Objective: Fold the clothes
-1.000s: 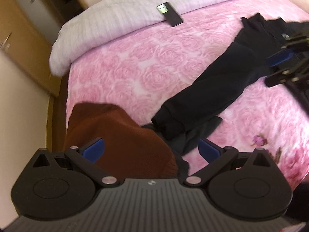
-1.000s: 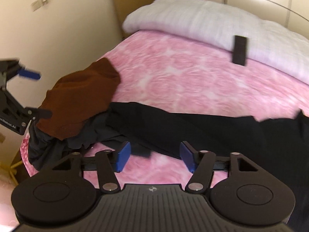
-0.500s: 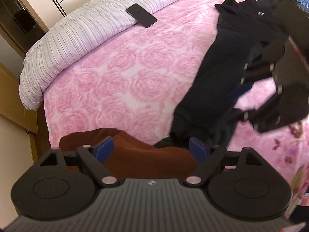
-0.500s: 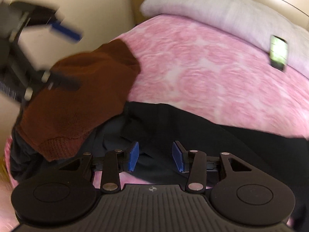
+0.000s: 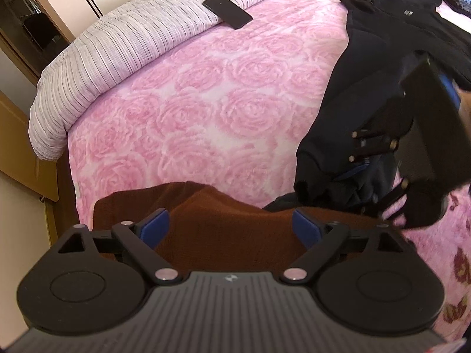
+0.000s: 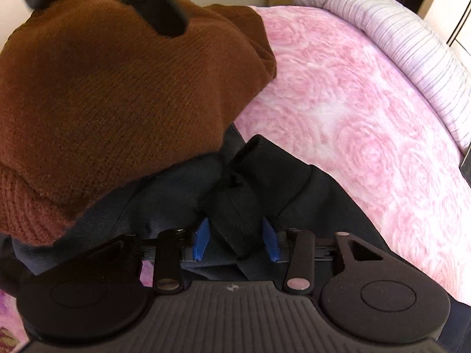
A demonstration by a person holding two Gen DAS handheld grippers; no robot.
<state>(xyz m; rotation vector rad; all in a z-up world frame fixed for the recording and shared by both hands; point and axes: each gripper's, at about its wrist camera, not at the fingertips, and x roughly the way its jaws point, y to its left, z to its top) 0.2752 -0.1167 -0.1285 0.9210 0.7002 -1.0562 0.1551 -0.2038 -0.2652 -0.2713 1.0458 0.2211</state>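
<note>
The right gripper (image 6: 235, 239) points steeply down at the near edge of the bed, and its jaws have just been closing. Between the blue pads (image 6: 202, 239) sits the bunched cuff of a black garment (image 6: 253, 176); the pads stand close on either side of the fold, but a sliver of gap shows at each pad, so they are not yet pressing on it. That black garment runs from the cuff away to the right along the near side of the bed, its body spread out far to the right in the left wrist view. Under the cuff lies a darker navy cloth (image 6: 164, 194), crumpled at the bed's edge.

The left gripper (image 5: 231, 229) hangs above a brown knitted sweater (image 5: 223, 235), its jaws wide apart and having just widened a little, with nothing gripped; the knit shows between the pads but whether they touch it I cannot tell. The sweater is heaped at the near left corner of the bed, overlapping the navy cloth and just beside the black cuff. From the left wrist view the right gripper appears at the right, blurred, over the black sleeve.

All of this lies on a pink rose-patterned bedspread (image 5: 206, 111). At the far end a striped pale pillow (image 5: 123, 38) runs across the bed, and a dark phone (image 5: 228, 11) rests on its near edge.
</note>
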